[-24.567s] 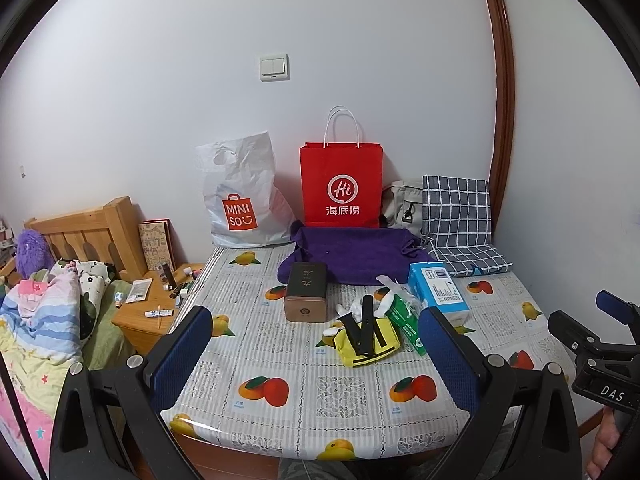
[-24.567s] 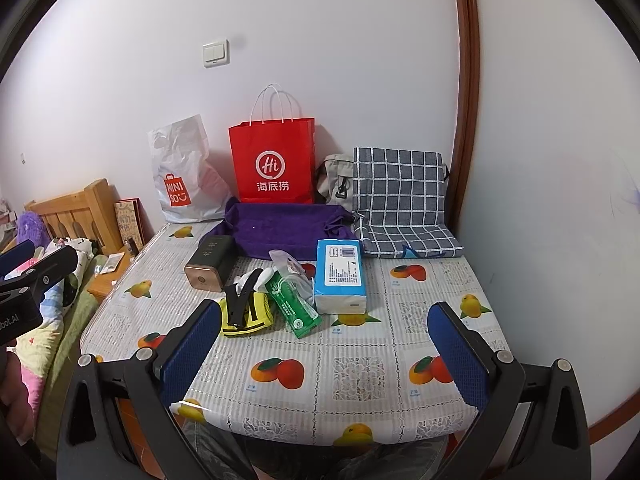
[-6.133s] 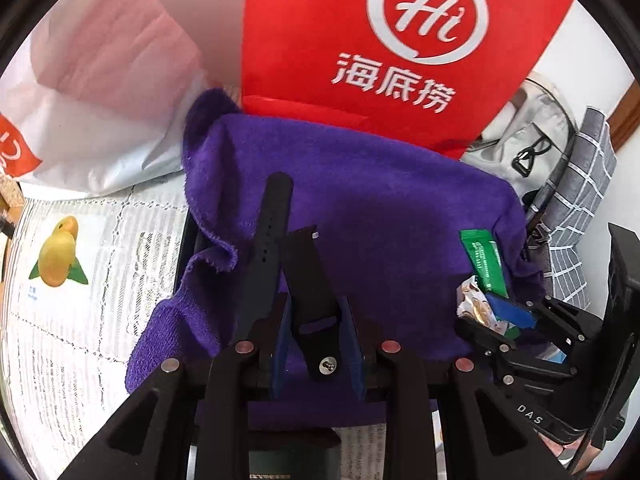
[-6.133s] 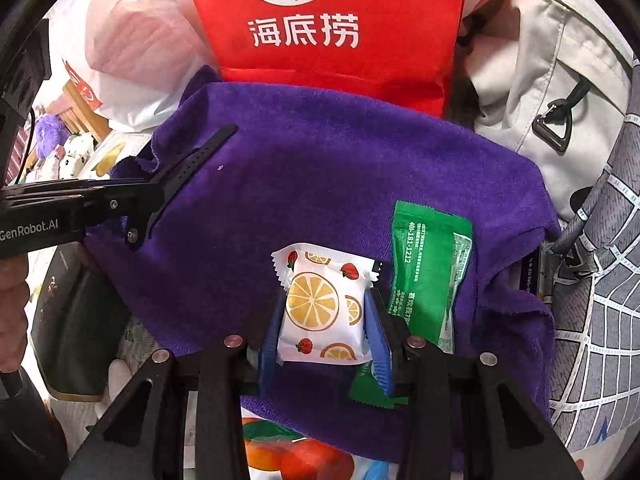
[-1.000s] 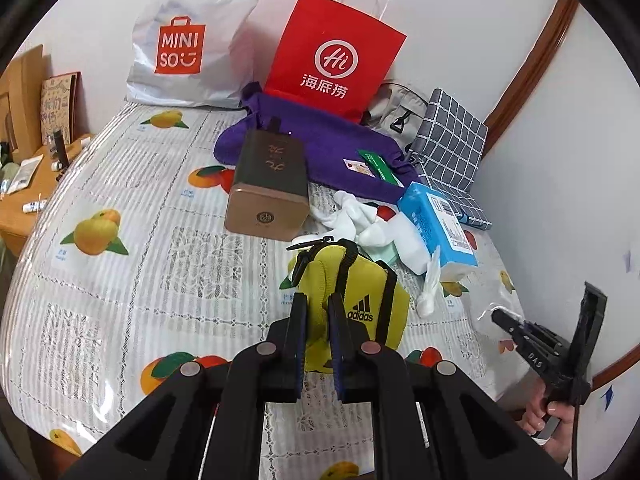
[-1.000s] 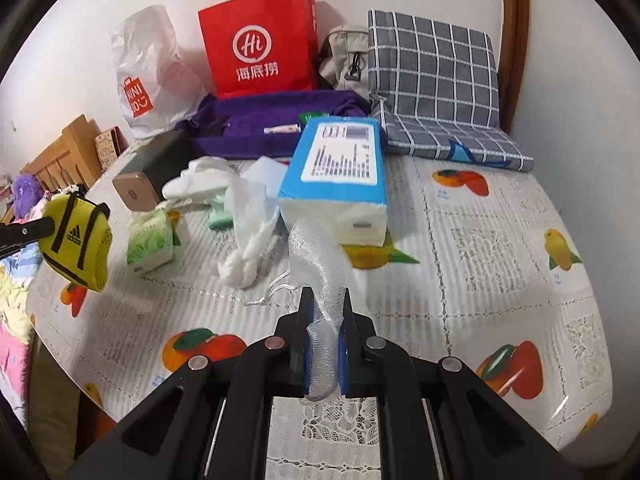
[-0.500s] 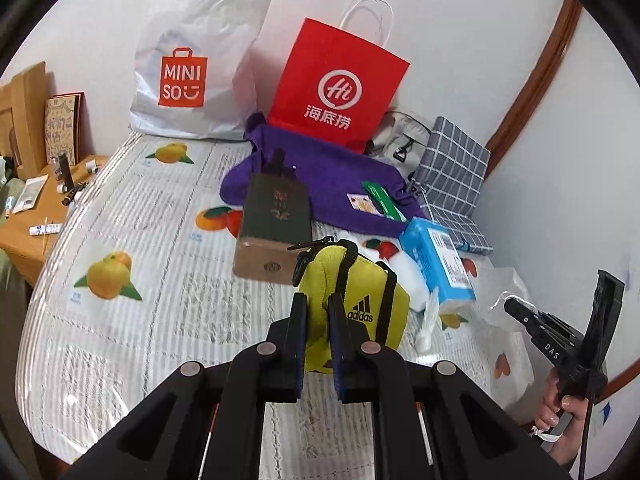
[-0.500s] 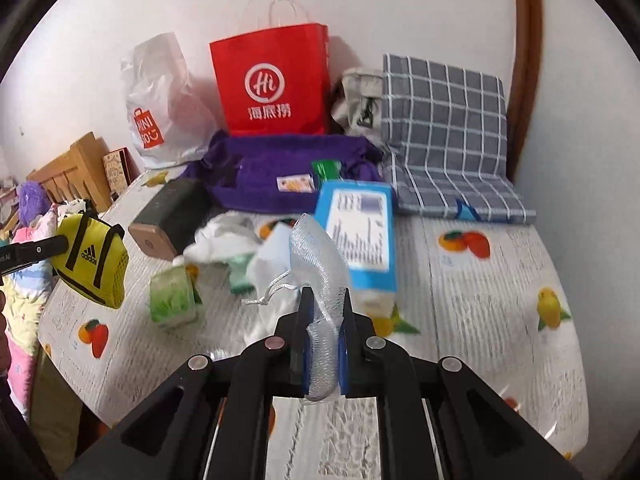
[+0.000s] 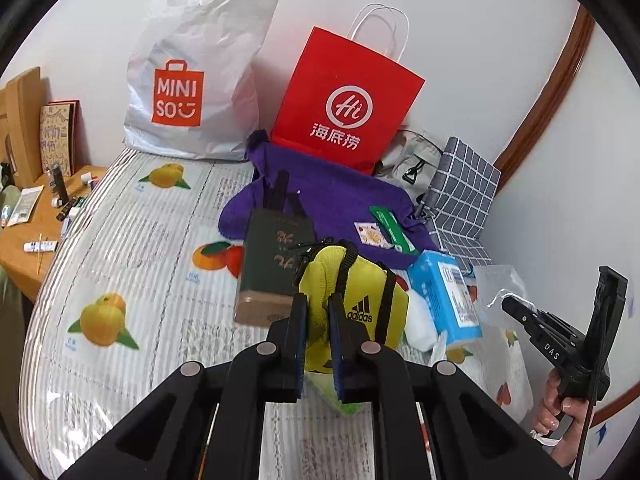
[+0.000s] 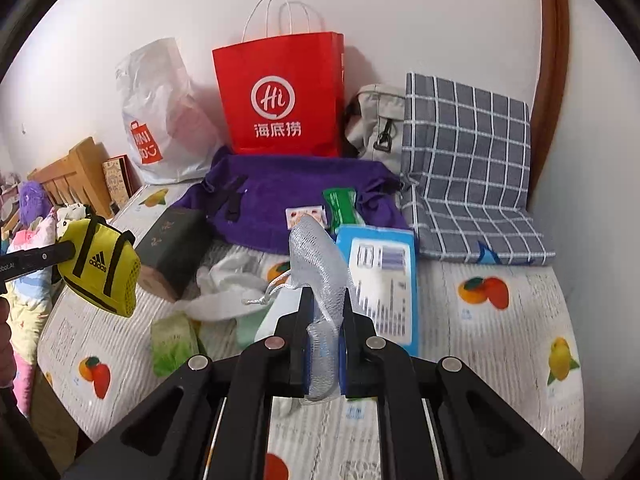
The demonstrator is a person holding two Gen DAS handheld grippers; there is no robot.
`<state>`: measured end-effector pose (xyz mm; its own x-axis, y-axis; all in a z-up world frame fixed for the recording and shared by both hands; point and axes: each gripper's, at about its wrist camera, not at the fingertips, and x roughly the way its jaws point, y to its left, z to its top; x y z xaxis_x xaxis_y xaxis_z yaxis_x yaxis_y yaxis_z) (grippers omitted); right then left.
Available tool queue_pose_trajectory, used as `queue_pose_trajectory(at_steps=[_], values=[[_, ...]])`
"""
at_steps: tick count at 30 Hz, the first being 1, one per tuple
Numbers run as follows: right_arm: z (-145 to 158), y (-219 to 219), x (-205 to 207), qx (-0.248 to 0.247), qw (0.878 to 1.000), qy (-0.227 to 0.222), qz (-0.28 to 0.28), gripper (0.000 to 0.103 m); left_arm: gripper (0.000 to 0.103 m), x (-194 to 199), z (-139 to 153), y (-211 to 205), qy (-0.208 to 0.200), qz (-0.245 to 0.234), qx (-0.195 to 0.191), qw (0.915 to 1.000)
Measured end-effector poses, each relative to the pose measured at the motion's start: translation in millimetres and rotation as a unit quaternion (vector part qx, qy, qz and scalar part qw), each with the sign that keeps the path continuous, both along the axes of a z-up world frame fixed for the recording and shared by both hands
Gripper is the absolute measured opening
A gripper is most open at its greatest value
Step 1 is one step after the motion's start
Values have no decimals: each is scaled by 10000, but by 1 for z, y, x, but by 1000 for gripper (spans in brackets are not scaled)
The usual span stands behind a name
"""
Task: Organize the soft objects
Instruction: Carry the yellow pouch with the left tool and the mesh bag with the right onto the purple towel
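Two bags stand at the wall: one red paper bag (image 10: 280, 96), one white plastic bag (image 9: 196, 68) (contents hidden). The left gripper (image 9: 318, 322) fingers clamp one yellow pouch (image 9: 356, 296) above the bed (image 9: 132, 280). The right gripper (image 10: 323, 322) fingers pinch one clear mesh bag (image 10: 320, 276). One purple towel (image 10: 280, 204) bears two packets; the bed's near-left part lies bare.

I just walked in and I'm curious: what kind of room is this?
Most likely a bedroom: a wooden headboard beside patterned bedding, a bedside stand with small toiletries, and shopping bags against the wall.
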<state>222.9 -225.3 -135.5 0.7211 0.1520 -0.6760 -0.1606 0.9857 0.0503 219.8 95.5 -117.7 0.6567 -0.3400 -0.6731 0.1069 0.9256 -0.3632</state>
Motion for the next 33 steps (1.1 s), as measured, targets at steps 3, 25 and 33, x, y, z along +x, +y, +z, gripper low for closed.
queue_pose_trajectory(at_steps=[3, 25, 33], values=[[6, -2, 15, 57, 9999, 74, -121, 10, 11, 11, 7, -1, -50, 26, 28, 10000], [46, 1, 88, 259, 9995, -139, 140, 10, 11, 88, 48, -5, -207, 318, 89, 9992], [43, 8, 121, 327, 9993, -89, 177, 10, 11, 117, 53, -10, -197, 354, 152, 9991]])
